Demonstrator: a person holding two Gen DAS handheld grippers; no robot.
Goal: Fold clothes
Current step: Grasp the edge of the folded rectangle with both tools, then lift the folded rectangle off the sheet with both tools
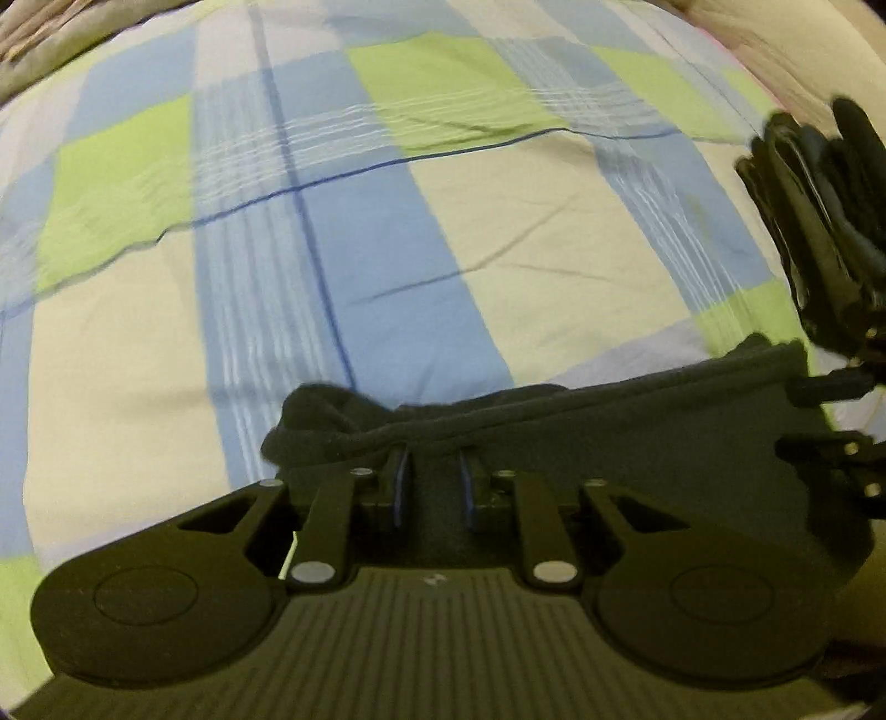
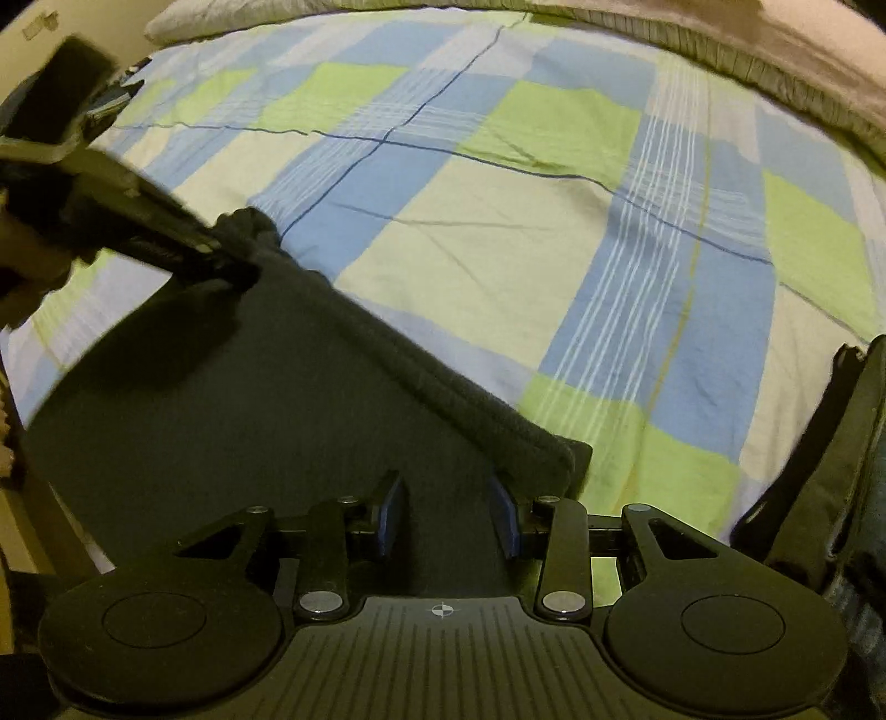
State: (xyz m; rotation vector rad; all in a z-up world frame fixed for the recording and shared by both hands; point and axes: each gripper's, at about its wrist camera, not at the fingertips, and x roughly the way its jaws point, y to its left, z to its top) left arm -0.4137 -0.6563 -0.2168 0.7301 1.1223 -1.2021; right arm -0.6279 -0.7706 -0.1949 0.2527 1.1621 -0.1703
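Note:
A dark grey garment (image 1: 637, 437) hangs stretched between my two grippers above the checked bed sheet (image 1: 387, 221). My left gripper (image 1: 434, 471) is shut on its thick hemmed edge near one bunched corner (image 1: 315, 410). My right gripper (image 2: 448, 509) is shut on the same garment (image 2: 221, 415), just beside the far corner of the hem (image 2: 443, 399). The hem runs taut from one gripper to the other. In the right wrist view the left gripper (image 2: 221, 260) grips the cloth at the upper left. In the left wrist view the right gripper (image 1: 830, 432) shows at the right edge.
The bed is covered by a blue, green and cream checked sheet (image 2: 554, 221) with a few creases. A grey blanket edge (image 2: 775, 61) lies along the far side. A pillow corner (image 2: 183, 22) sits at the top left. A dark strap (image 2: 819, 471) hangs at the right.

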